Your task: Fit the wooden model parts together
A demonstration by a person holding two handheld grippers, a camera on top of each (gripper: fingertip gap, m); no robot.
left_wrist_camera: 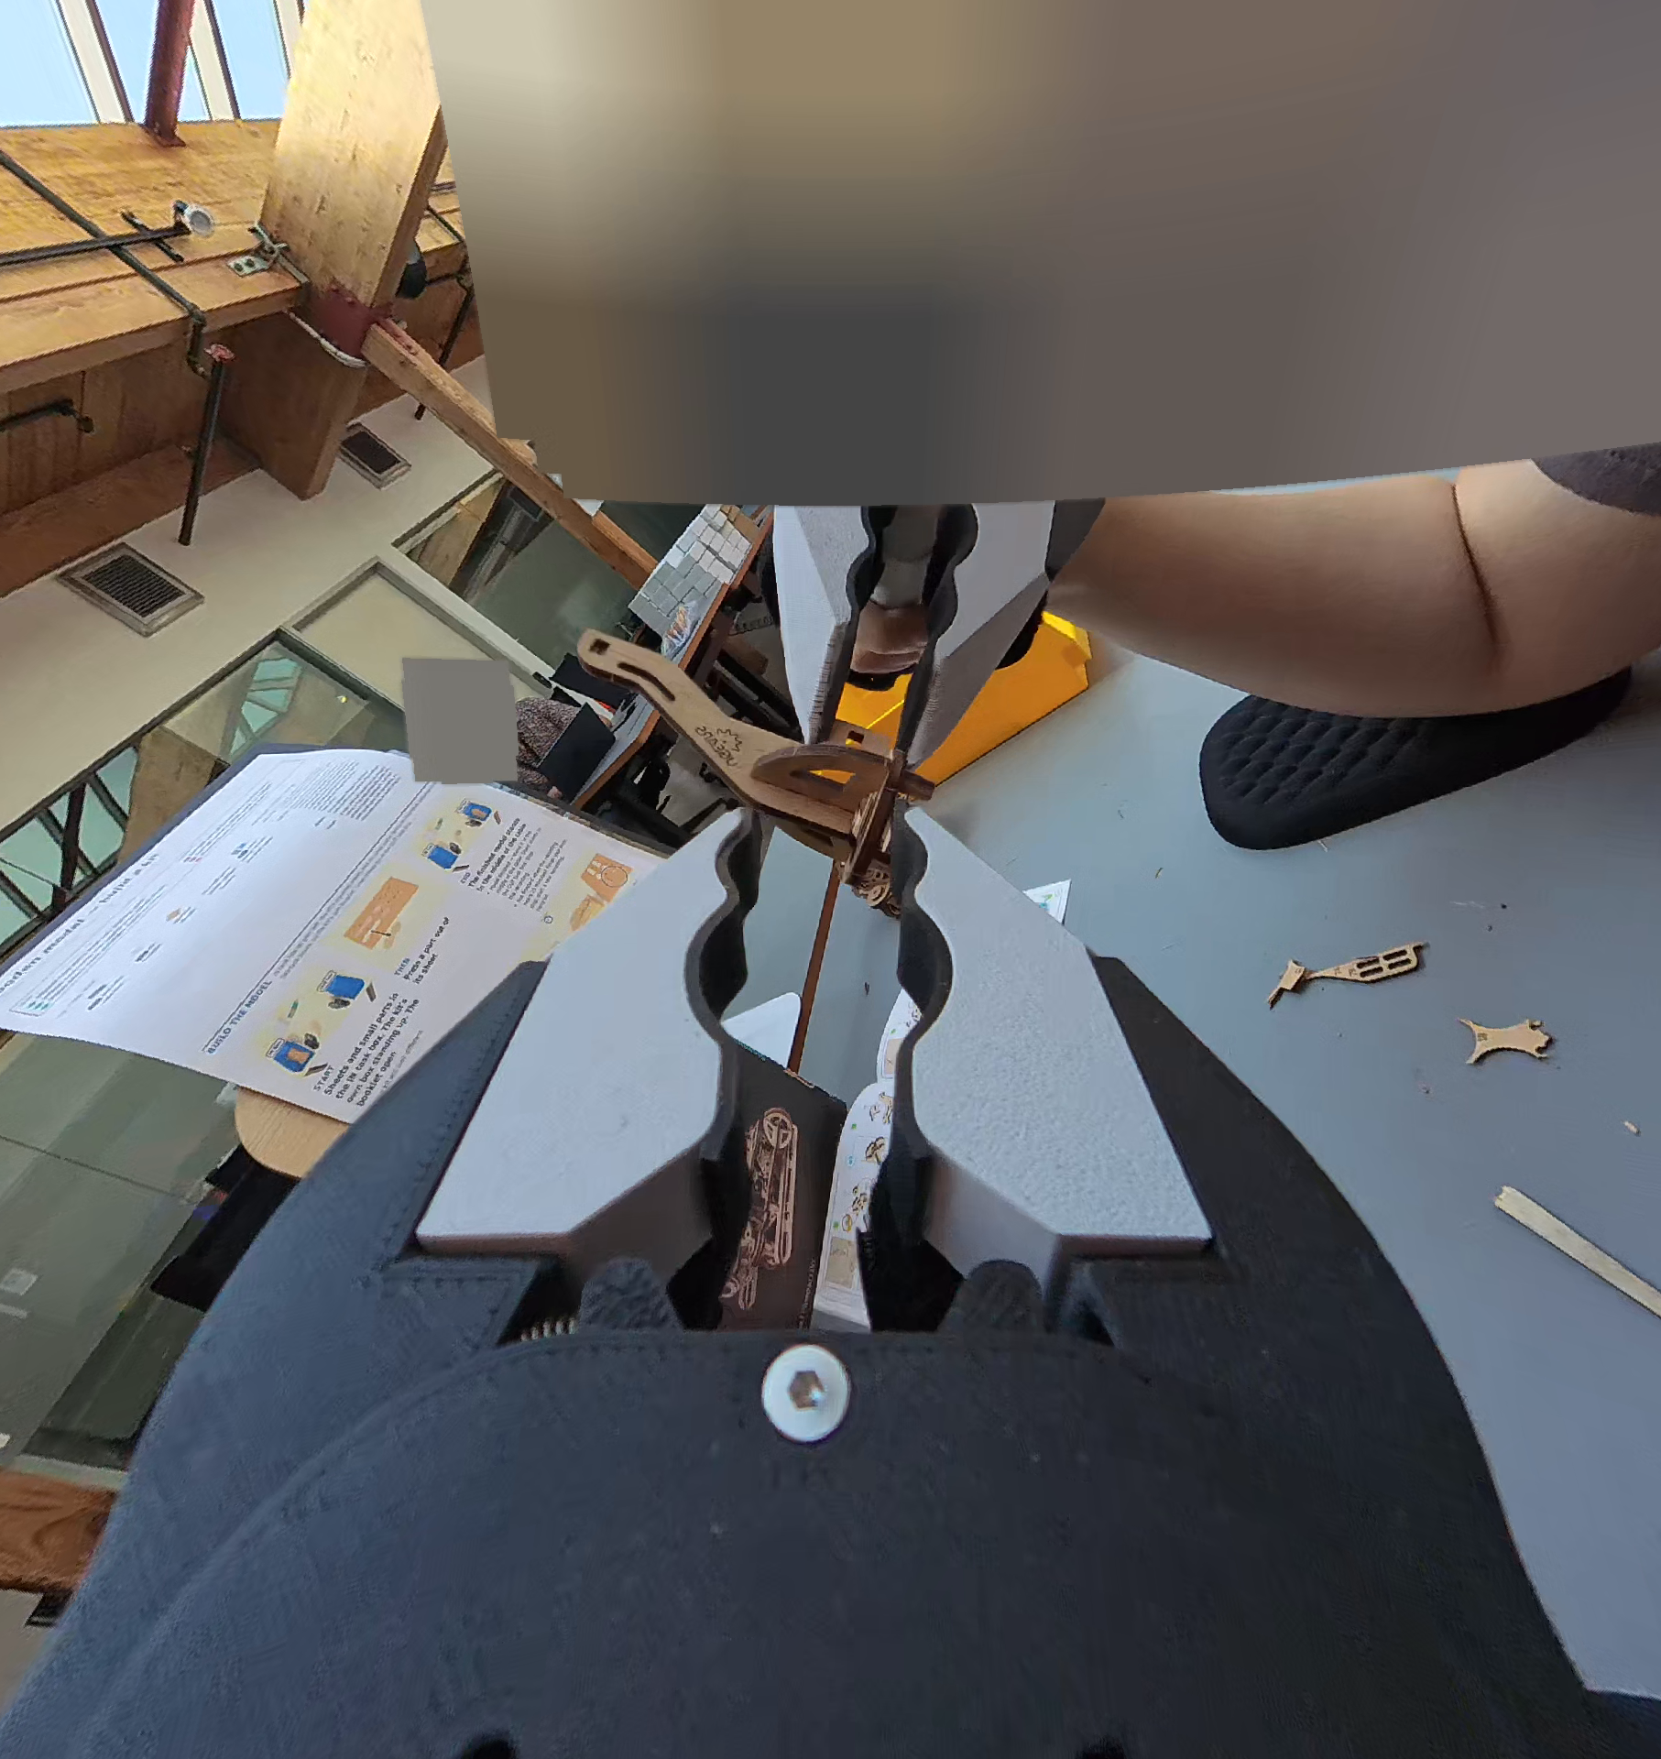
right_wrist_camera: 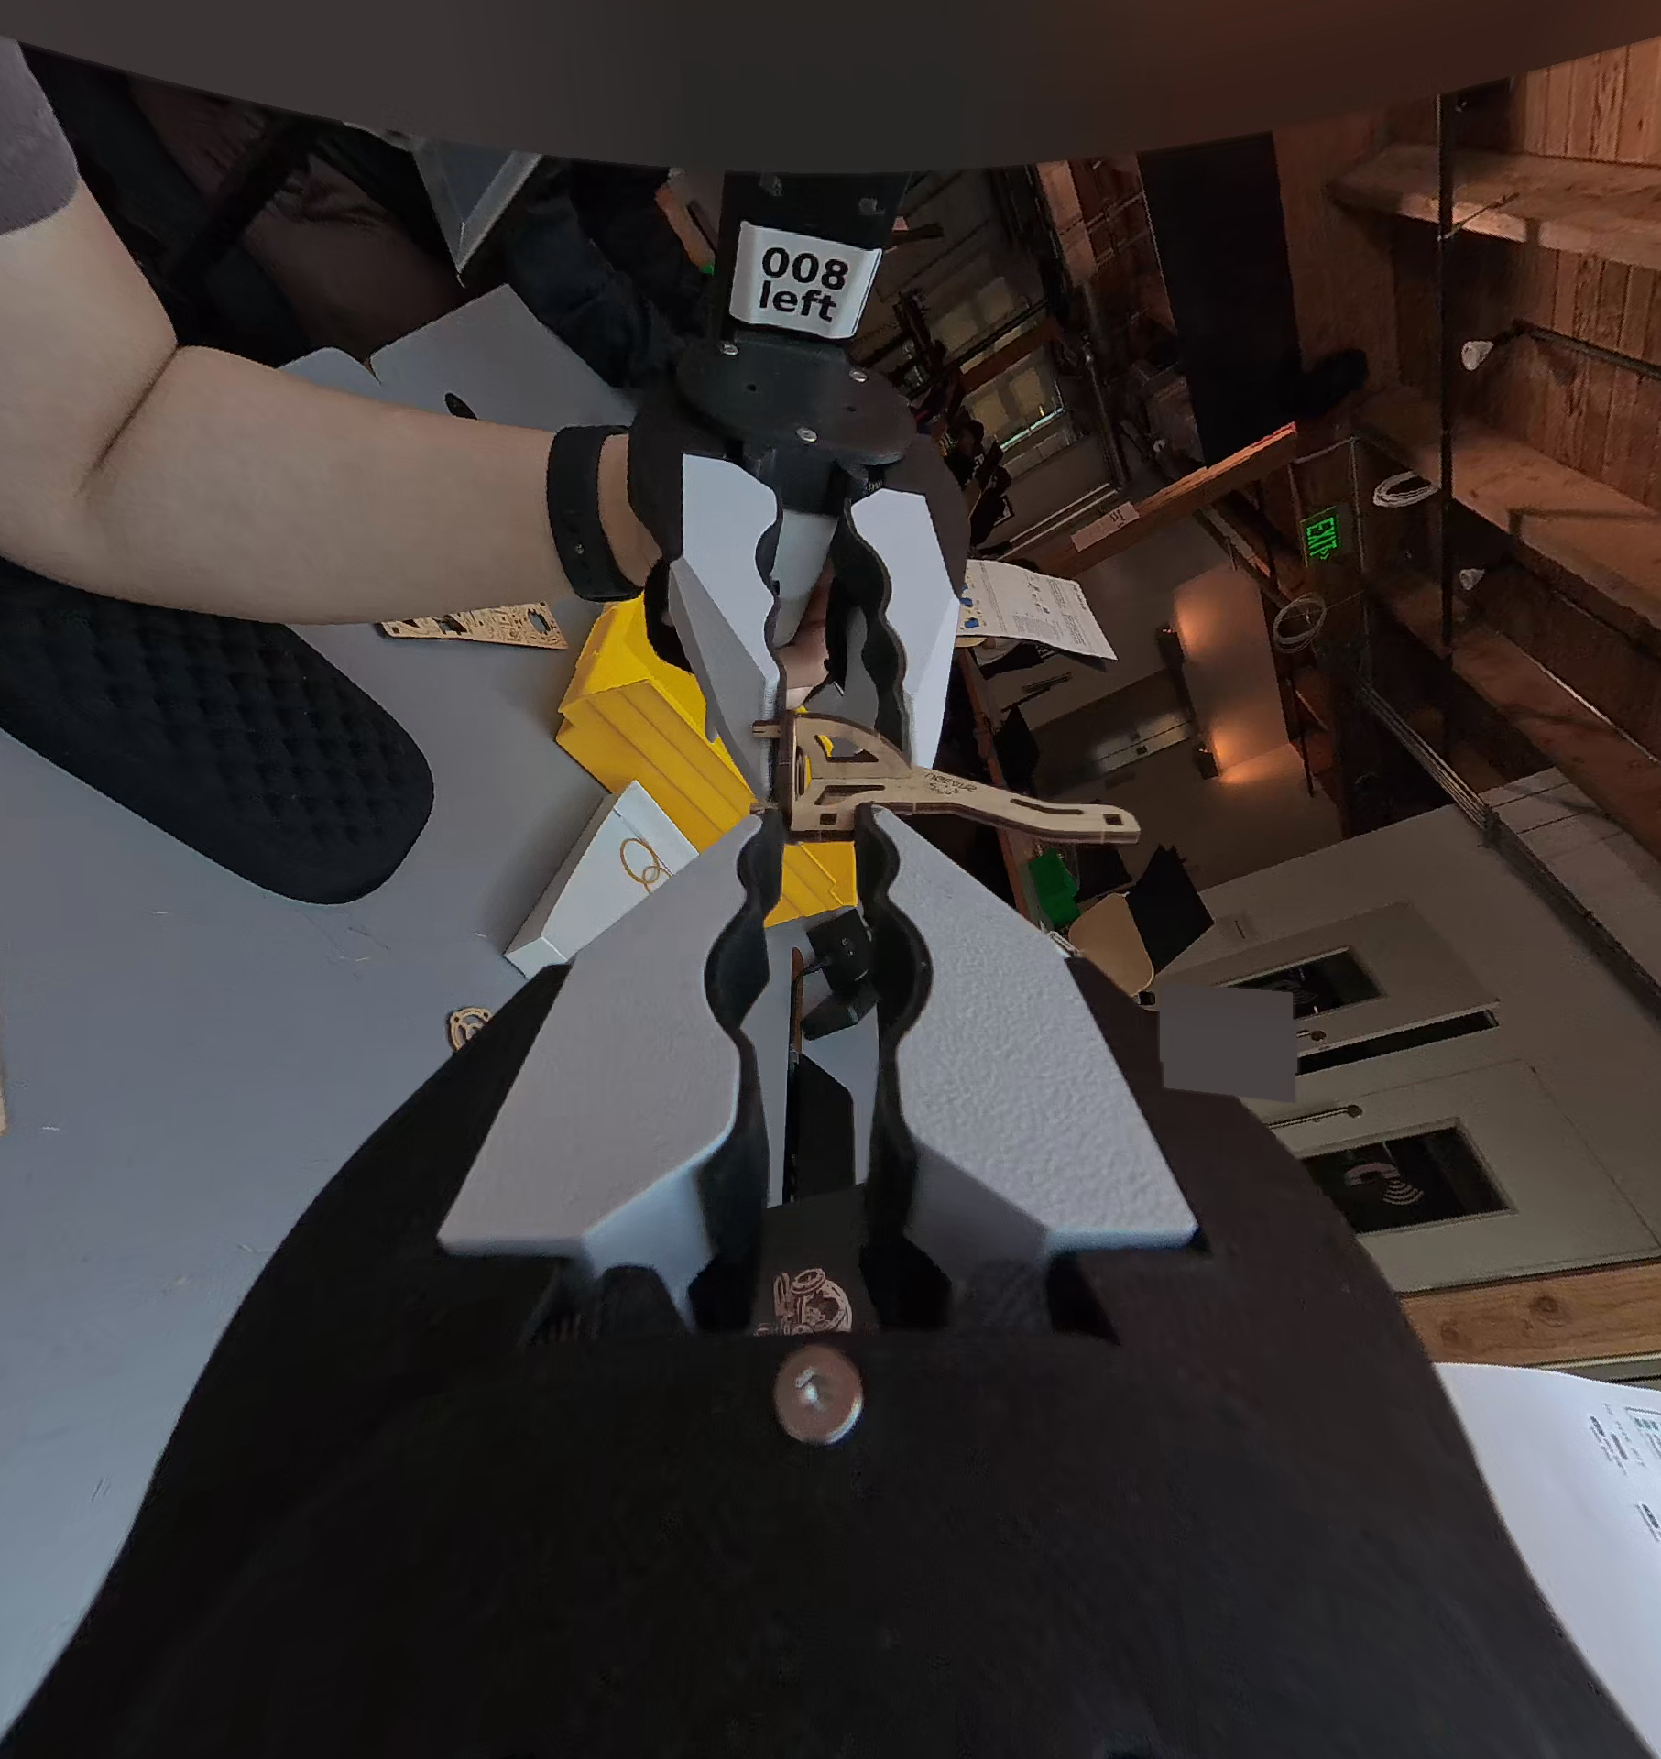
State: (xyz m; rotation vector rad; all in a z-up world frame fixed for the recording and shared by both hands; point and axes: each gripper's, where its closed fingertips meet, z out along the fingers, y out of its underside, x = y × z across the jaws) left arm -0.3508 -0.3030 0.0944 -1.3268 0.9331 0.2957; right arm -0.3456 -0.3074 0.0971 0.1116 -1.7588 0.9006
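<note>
Holding the wooden assembly (left_wrist_camera: 812,790) up between them, clear of the grey table (left_wrist_camera: 1378,1190), the two tools meet nose to nose, probably so that each can brace one side of a joint while the parts are pressed home. The left tool (left_wrist_camera: 821,838) has its grey fingers (left_wrist_camera: 998,1009) drawn in to a narrow gap at the tips, and they appear to pinch the small geared hub end of the assembly. From that hub a long slotted arm (left_wrist_camera: 655,681) sticks out to the side, free of either grip. The right tool (right_wrist_camera: 812,828) comes in from the opposite side, its tips also nearly together and seemingly nipping the edge of the same piece beside the triangular bracket (right_wrist_camera: 845,757). A thin wooden rod (left_wrist_camera: 812,961) hangs from the hub between the left tool's fingers. Gripping close to the joint rather than out on the arm looks sensible, since thin plywood would flex or snap under leverage. Loose offcuts (left_wrist_camera: 1350,969) and a wooden strip (left_wrist_camera: 1607,1266) lie on the table, well apart from the work. An instruction sheet (left_wrist_camera: 312,914) is propped within sight, and a yellow bin (right_wrist_camera: 655,723) sits behind the tools.
</note>
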